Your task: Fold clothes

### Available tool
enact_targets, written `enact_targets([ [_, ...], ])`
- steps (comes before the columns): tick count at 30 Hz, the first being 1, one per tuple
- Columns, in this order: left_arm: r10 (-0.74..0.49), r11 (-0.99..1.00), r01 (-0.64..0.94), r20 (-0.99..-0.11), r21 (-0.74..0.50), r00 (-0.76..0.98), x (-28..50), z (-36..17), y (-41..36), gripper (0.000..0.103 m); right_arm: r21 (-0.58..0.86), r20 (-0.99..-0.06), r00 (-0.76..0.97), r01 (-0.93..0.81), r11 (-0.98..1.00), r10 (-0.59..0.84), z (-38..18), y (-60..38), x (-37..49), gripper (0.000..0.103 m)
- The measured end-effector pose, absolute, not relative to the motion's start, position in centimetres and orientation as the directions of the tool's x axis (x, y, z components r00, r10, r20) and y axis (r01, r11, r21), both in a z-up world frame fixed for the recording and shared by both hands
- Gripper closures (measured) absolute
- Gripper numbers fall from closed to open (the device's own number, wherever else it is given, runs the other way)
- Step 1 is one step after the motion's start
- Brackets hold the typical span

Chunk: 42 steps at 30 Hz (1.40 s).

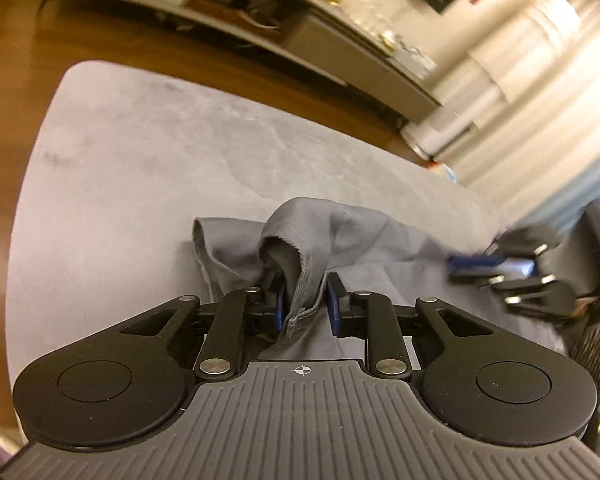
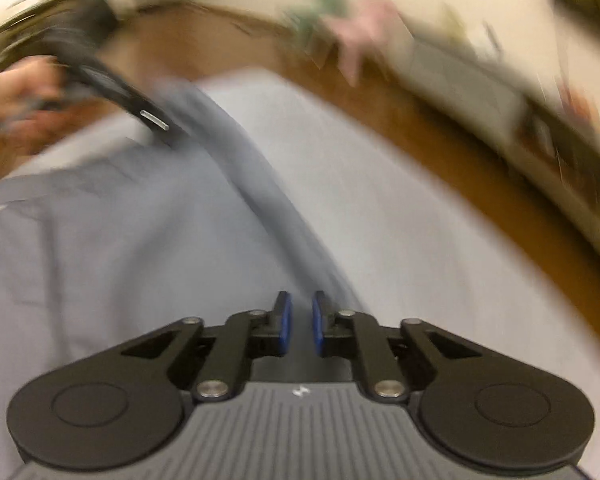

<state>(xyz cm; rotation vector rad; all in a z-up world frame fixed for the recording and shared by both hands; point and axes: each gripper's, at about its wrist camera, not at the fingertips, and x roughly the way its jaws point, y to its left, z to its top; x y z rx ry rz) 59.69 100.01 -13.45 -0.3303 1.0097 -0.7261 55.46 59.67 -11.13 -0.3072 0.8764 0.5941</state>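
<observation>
Grey garment (image 1: 352, 232), rumpled, hemmed edge bunched upward; spread over grey surface

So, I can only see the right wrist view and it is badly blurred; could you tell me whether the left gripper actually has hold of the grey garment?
Observer: Yes, the left gripper has its jaws closed on a stitched hem of the grey garment.
Operator: Thank you. Is the cloth lifted there?
Observer: It rises in a peak just beyond the jaws, and the rest lies on the grey tabletop.
</observation>
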Motion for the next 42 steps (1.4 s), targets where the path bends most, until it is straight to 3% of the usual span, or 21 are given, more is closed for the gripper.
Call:
enact_targets([
  [1,-0.673,0.737,0.383,-0.660,-0.557,0.335,59.2,-13.2,100.0,0.085,0.020,-0.792,0.488,-0.579,0.815,0.367,-11.6,58.9,55.6,0.094],
  [6,-0.456,0.889,0.313,-0.722,-0.335,0.520,56.7,-8.6,101.4,0.029,-0.037,-0.769,0.544,-0.560,0.828,0.334,-9.8,58.1,53.8,0.090],
  [9,-0.385,0.923,0.254,-0.707,-0.289,0.593,55.7,-6.5,102.2,0.040,-0.095,-0.750,0.586,-0.553,0.828,0.306,-8.9,57.4,51.4,0.088],
  [12,-0.441,0.893,0.371,-0.671,-0.256,0.597,53.9,-5.0,98.9,0.038,-0.211,-0.764,0.618,-0.508,0.835,0.183,-9.3,57.2,50.0,0.083],
  [15,-0.395,0.893,0.420,-0.734,-0.164,0.553,53.5,-6.8,94.4,0.038,-0.265,-0.763,0.641,-0.422,0.867,0.079,-9.6,56.6,49.0,0.079],
  [19,-0.181,0.966,0.252,-0.828,-0.050,0.531,55.1,-10.2,92.3,0.039,-0.266,-0.750,0.661,-0.326,0.907,0.017,-8.9,55.4,46.9,0.071],
  [21,-0.107,0.985,0.173,-0.841,-0.016,0.530,55.4,-11.3,92.0,0.027,-0.276,-0.743,0.670,-0.300,0.913,-0.005,-8.6,54.8,45.6,0.068],
  [22,-0.079,0.989,0.145,-0.842,-0.001,0.534,55.3,-11.6,91.8,0.025,-0.280,-0.740,0.673,-0.289,0.915,-0.014,-8.5,54.5,45.0,0.068],
  [25,-0.044,0.996,0.087,-0.838,0.004,0.544,54.0,-10.8,91.4,0.037,-0.275,-0.743,0.669,-0.275,0.921,-0.022,-8.1,53.3,43.1,0.067],
  [31,-0.034,0.997,0.077,-0.724,0.027,0.689,48.2,-5.2,89.1,0.028,-0.264,-0.735,0.678,-0.242,0.934,-0.033,-7.2,50.8,39.2,0.062],
  [34,-0.104,0.993,0.111,-0.684,-0.033,0.723,43.8,-3.2,87.6,0.027,-0.258,-0.729,0.683,-0.225,0.940,-0.037,-6.9,49.6,37.4,0.061],
  [38,-0.252,0.962,0.252,-0.678,-0.100,0.691,38.3,-3.6,83.6,0.021,-0.245,-0.722,0.690,-0.188,0.951,-0.050,-6.6,47.7,35.0,0.058],
  [42,-0.259,0.953,0.291,-0.720,-0.083,0.643,35.7,-6.7,78.9,0.021,-0.226,-0.735,0.675,-0.154,0.962,-0.064,-7.5,45.4,33.0,0.055],
])
